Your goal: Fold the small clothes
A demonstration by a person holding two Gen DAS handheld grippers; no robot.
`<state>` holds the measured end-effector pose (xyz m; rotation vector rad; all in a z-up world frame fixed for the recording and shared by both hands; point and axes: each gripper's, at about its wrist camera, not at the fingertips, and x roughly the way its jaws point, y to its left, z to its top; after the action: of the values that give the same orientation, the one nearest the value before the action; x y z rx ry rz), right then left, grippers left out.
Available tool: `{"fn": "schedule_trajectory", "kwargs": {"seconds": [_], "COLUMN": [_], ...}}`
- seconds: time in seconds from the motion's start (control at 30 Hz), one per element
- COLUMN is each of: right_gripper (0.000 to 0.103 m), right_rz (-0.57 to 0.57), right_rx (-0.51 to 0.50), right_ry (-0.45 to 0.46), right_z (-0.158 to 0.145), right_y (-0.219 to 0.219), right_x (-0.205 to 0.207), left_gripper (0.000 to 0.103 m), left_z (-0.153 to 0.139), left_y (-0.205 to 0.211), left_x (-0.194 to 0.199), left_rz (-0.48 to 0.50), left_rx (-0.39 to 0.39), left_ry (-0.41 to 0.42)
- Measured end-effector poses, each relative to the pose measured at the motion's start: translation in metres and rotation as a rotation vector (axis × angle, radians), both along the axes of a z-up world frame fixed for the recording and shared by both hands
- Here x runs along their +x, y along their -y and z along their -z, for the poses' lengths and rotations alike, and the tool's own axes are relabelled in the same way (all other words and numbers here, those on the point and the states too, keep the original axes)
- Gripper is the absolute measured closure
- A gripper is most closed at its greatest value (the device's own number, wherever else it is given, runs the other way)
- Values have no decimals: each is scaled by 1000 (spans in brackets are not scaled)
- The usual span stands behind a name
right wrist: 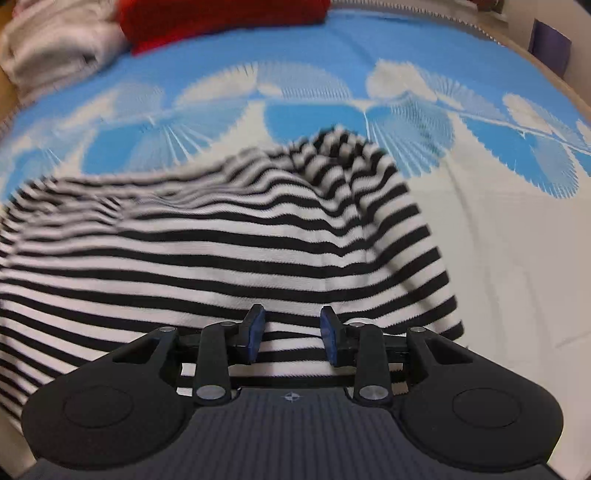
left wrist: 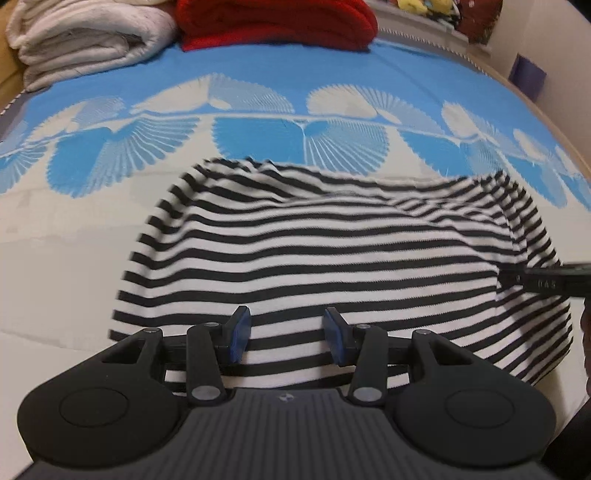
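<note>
At 10 o'clock a folded white blanket [left wrist: 85,40] lies on the blue-and-white bedspread [left wrist: 258,77], with a red cloth [left wrist: 277,26] at 12 o'clock. The striped garment [left wrist: 332,251] lies in the middle. The left gripper [left wrist: 287,338] and the right gripper [right wrist: 291,332] hang over it, fingers released, grasping nothing.

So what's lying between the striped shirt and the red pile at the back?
Only bare blue-and-white bedspread between striped shirt and red pile, seen in left wrist view.
</note>
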<state>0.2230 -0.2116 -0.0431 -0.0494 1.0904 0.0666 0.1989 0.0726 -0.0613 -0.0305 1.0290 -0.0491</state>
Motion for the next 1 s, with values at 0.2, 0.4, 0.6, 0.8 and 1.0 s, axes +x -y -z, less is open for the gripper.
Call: {"fn": "schedule_trajectory", "kwargs": {"seconds": [0.2,0.4,0.6,0.8,1.0], "right_gripper": [67,66,64,63,63], "right_rz": [12,46,115,197,199], "right_rx": [-6,71,103,2,53], "right_ry": [-13,32,75,-89,-47], "right_z": [5,-8,-29,-6,-19], "right_y": [-2,9,35,58,69], "right_x": [8,6,-11,-12,-20], "left_gripper": [54,54,54,54,47], "left_z": [23,6,10,-7,-9], "left_y": [12,-6,-31,-27,4], "left_x": [11,7,4,-9,-20], "left_rz": [47,-19,-122,-109,98], "left_rx": [106,15,20,-2,-71], "left_ry": [-57,6,-58,9,-21]}}
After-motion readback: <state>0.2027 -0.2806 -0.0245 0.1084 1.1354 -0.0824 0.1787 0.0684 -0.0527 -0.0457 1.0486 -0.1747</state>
